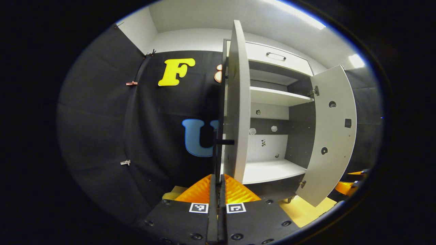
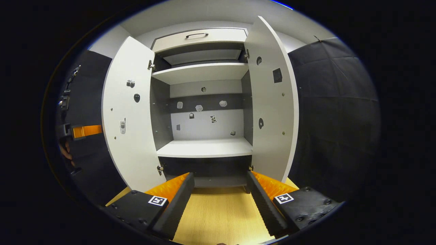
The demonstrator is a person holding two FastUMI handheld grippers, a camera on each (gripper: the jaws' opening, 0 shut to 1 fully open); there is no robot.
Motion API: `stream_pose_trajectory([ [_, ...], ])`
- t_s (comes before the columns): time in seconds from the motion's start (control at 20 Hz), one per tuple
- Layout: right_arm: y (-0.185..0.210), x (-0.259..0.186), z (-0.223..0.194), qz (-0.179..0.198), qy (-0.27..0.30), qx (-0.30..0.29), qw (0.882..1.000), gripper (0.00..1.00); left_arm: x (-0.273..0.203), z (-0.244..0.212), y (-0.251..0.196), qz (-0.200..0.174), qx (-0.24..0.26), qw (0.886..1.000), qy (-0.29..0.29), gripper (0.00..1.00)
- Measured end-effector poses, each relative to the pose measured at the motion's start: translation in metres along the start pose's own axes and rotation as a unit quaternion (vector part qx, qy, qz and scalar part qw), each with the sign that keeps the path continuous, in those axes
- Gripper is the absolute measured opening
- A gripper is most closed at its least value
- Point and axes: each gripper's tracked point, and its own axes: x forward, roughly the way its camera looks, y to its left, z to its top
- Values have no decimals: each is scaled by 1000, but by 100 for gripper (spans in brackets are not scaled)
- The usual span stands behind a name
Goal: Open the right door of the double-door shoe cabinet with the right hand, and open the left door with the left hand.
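left gripper (image 1: 218,190): fingers together, right at left door's (image 1: 238,102) edge | right gripper (image 2: 220,200): fingers spread wide, facing cabinet (image 2: 204,148) | right door (image 2: 272,112) swung open too

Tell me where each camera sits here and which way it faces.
Left gripper view: rides the left gripper, fingers together on the left door's handle, facing that door's edge.
Right gripper view: rides the open right gripper, facing straight into the shoe cabinet.
Shared: both open doors, the shelves, the drawer, each other's gripper at the edge.
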Motion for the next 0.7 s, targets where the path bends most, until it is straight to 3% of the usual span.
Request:
stream_pose_trajectory([
  [0.15,-8,-3,12,-7,-19,-4,1000,98,-16,5,-21,-4,-21,1000,-14,5],
  [0.3,-16,-10,18,-15,-33,-11,999,98,-31,-22,-51,-5,-63,998,-19,11],
  [0.5,-31,-28,16,-30,-53,-27,998,98,-48,-59,-70,8,0,1000,8,14],
  [0.7,-38,-44,18,-33,-75,-7,997,98,-73,-92,-102,-19,19,999,44,50],
])
